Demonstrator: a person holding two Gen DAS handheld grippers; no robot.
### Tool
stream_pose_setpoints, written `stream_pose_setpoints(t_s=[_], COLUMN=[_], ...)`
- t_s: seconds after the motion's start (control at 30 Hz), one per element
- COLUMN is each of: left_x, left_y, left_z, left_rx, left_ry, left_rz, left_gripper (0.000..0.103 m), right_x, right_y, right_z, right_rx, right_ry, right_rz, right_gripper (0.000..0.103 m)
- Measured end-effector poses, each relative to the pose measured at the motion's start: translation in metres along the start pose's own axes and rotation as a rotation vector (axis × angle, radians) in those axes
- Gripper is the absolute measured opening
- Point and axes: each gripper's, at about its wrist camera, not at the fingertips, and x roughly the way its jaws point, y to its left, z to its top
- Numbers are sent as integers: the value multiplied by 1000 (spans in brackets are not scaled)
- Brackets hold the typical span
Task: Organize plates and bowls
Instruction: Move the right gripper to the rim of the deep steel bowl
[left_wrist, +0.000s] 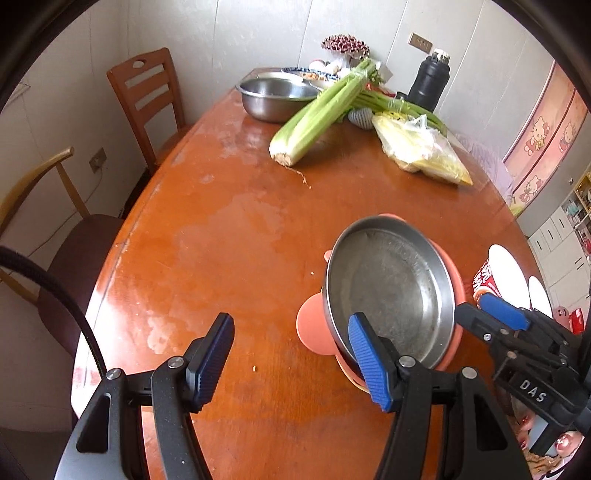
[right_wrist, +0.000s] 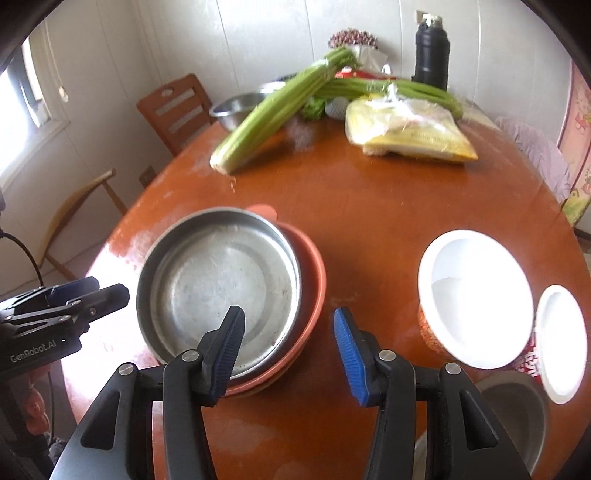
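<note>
Currently, steel plate (right_wrist: 221, 284) nested in orange plate (right_wrist: 314, 280) on table (left_wrist: 221, 240), left gripper (left_wrist: 291, 362) jaws spread at plate's near rim, right gripper (right_wrist: 290, 347) jaws spread astride its right rim, white cup (right_wrist: 476, 295) far right.

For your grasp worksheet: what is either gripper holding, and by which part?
Nothing. The left gripper and right gripper are both open beside the round steel pan.

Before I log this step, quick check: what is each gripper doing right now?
Left gripper: open, holding nothing; one jaw sits over the steel plate.
Right gripper: open, holding nothing, jaws either side of the near rim of the orange plate.
</note>
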Motion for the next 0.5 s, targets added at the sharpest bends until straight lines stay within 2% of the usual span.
stream_pose_setpoints(t_s=[0.17,0.27,0.5], left_x=[-11,-21,-41], left_y=[-9,-20,-57], left_z=[2,1,4], left_rx=[5,11,46], left_ry=[-26,-52,-107], left_rz=[10,-9,-57], left_gripper=[64,64,64], right_x=[-20,-33,-72], right_y=[-7,-16,-51], right_z=[0,-2,-5], right_rx=[7,18,43], right_ry=[-33,-55,-152], right_rz=[15,15,-43], right_gripper=[53,53,53])
